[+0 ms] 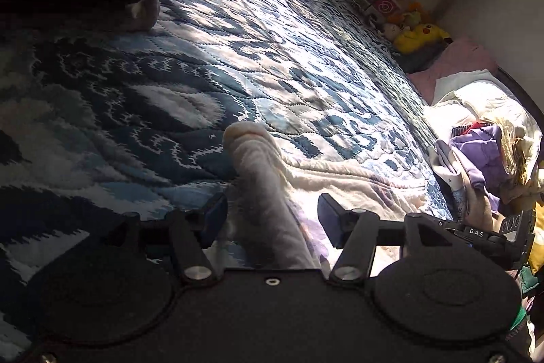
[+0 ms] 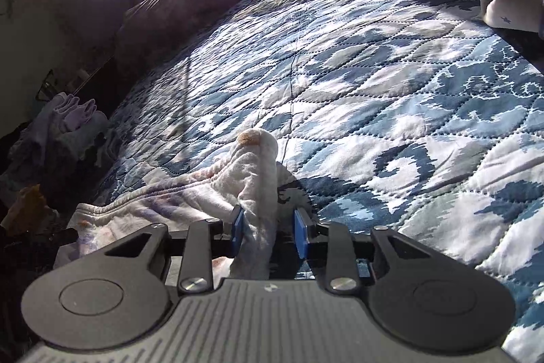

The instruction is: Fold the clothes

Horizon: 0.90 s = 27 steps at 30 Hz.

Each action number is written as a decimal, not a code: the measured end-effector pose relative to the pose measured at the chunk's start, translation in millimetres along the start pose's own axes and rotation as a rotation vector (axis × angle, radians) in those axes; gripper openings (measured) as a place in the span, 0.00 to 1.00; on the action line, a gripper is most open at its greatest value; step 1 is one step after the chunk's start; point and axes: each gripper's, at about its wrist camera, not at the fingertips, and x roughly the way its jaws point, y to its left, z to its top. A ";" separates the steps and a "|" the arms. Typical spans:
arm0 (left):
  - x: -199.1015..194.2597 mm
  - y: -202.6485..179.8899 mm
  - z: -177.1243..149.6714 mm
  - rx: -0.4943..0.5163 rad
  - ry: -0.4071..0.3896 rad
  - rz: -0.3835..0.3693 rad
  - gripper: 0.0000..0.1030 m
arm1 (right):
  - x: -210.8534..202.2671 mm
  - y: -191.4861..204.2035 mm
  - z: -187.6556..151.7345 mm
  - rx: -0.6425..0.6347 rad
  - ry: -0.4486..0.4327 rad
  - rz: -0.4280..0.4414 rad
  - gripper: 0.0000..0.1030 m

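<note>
Laying the pale, fuzzy fleece garment [image 1: 258, 165] flat on the blue-and-white quilted bed [image 1: 210, 33]: left tongs [image 1: 272, 216] and right tongs [image 2: 270, 227] are both gaping around bunched ridges, so both need closing evenly before pulling.

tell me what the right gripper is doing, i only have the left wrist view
Observer: The right gripper is open, its blue pads either side of a bunched fold of the white garment without squeezing it.
Operator: anything folded already on that side
Observer: A pile of pale purple clothes sits off the quilt's left edge in the right wrist view; whether they are folded I cannot tell.
Operator: is the garment flat anywhere
Observer: No. In the right wrist view its ribbed hem trails left in wrinkles toward the bed edge.
</note>
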 end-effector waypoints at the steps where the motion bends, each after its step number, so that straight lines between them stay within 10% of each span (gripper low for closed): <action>1: -9.3 -6.7 -2.0 0.061 -0.020 0.021 0.56 | -6.2 7.5 1.3 -0.047 -0.017 -0.022 0.36; 7: -51.5 -47.3 -23.0 0.356 -0.078 -0.173 0.48 | -33.2 44.8 -9.5 -0.337 0.003 0.118 0.32; 13: -6.6 -38.6 -50.6 0.519 0.165 0.057 0.31 | -20.9 23.5 -21.2 -0.390 0.113 0.094 0.25; 22: -14.8 -44.4 -7.6 0.415 -0.110 0.078 0.31 | -13.1 36.6 3.8 -0.362 -0.025 0.096 0.26; 27: 34.4 -28.6 2.1 0.294 0.009 0.157 0.33 | 31.2 14.4 13.4 -0.249 0.056 -0.001 0.18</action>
